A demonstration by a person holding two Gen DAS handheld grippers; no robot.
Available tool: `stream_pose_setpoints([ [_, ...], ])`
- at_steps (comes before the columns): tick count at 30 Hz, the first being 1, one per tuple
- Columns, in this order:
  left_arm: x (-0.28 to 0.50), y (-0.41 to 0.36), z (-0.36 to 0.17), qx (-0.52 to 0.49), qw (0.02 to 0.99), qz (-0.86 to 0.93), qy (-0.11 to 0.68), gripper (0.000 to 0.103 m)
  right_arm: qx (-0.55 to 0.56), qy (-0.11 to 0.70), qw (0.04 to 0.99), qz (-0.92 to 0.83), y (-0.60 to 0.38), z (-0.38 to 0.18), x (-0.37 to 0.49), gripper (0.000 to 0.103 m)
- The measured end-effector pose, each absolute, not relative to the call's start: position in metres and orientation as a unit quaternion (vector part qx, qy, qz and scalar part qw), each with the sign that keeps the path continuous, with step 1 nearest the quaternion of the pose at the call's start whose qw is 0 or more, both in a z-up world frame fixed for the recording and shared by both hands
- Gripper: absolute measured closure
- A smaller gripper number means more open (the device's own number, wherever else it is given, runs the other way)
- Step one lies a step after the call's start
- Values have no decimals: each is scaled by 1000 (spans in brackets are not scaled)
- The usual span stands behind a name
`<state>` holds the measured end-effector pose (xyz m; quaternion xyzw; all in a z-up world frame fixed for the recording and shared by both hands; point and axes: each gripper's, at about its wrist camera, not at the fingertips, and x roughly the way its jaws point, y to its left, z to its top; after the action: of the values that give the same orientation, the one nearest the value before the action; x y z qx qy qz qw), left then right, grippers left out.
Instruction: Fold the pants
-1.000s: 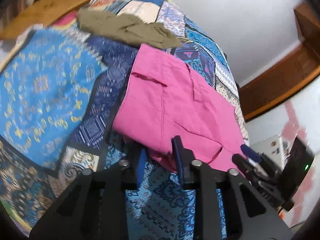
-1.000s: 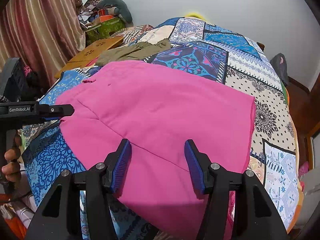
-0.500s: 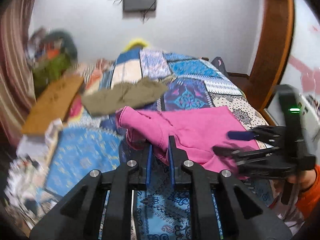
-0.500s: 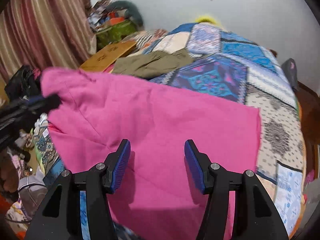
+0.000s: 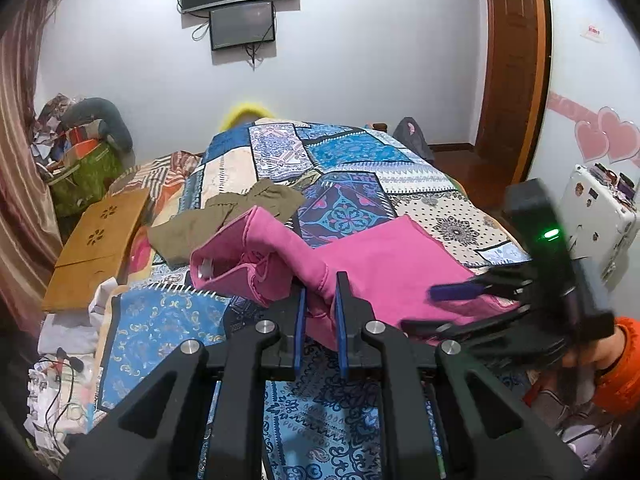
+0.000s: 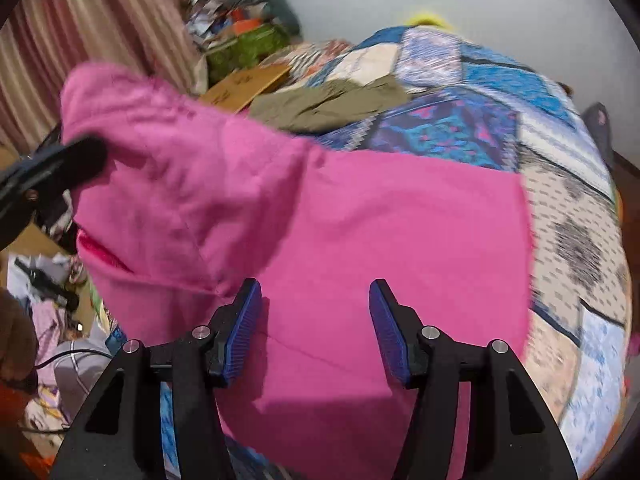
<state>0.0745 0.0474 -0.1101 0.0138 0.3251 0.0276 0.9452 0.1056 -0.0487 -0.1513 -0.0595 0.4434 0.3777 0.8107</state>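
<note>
Left gripper [image 5: 320, 312]: jaws nearly closed, pinching a raised fold of the pink pants [image 5: 384, 264].
Right gripper [image 6: 314, 328]: jaws spread wide, hovering low over the cloth, apparently not gripping it.
Right hand [image 5: 600, 354]: wrapped around its handle.

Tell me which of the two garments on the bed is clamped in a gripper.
The pink pants: the left gripper pinches their fabric. The olive garment lies loose farther up the bed.
</note>
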Motion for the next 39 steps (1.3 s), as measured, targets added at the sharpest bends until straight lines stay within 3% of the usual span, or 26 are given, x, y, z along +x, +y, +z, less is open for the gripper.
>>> stream_pose_setpoints([
  [12, 82, 5, -100, 64, 946, -1, 318, 91, -2, 463, 840, 281, -148, -170, 98, 50],
  [39, 167, -107, -151, 92, 901, -116, 408, 91, 54, 466, 830, 301, -164, -186, 97, 50],
])
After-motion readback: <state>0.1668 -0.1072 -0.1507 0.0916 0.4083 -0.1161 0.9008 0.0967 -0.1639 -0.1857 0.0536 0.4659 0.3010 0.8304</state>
